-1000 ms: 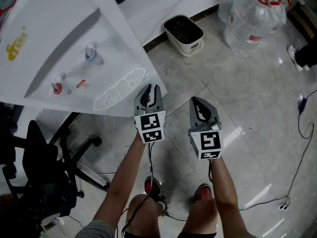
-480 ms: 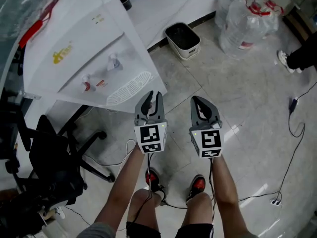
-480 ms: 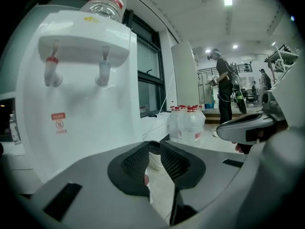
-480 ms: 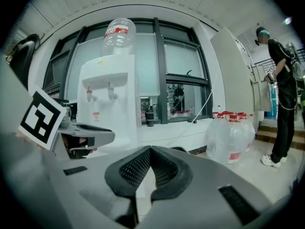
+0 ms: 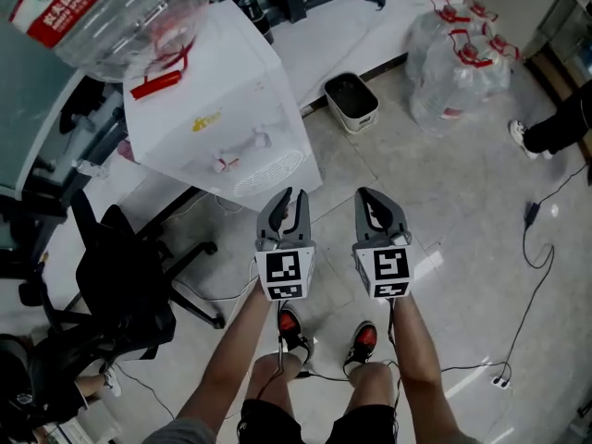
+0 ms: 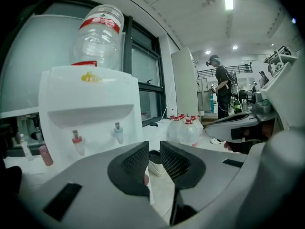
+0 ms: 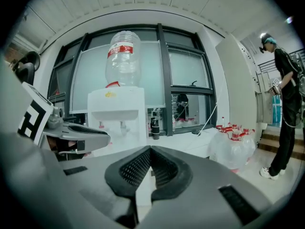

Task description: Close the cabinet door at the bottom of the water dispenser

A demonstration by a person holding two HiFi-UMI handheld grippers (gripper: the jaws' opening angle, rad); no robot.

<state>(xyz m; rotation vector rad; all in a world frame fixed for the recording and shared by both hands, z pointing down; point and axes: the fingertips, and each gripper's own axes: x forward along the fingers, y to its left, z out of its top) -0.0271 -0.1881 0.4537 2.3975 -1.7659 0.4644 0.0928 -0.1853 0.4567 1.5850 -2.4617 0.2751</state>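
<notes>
The white water dispenser point(image 5: 222, 123) stands ahead and to the left with a clear bottle point(image 5: 111, 12) on top; its taps point(image 6: 95, 135) face me. Its lower part and cabinet door are hidden: seen from above in the head view, behind the jaws in both gripper views. My left gripper point(image 5: 289, 195) hovers in front of its right corner, its jaws a narrow gap apart with nothing between them point(image 6: 154, 147). My right gripper point(image 5: 363, 194) hangs beside it over the floor, fingertips touching and holding nothing point(image 7: 150, 149).
A black office chair point(image 5: 120, 285) stands at the left. A small waste bin point(image 5: 351, 100) and several bagged water bottles point(image 5: 458, 58) sit by the far wall. Cables point(image 5: 527, 248) trail over the tiled floor at right. A person point(image 6: 223, 92) stands farther off.
Both grippers have risen together and the view has pulled back: the dispenser looks smaller and its bottle has come into sight. Neither gripper's jaws have changed.
</notes>
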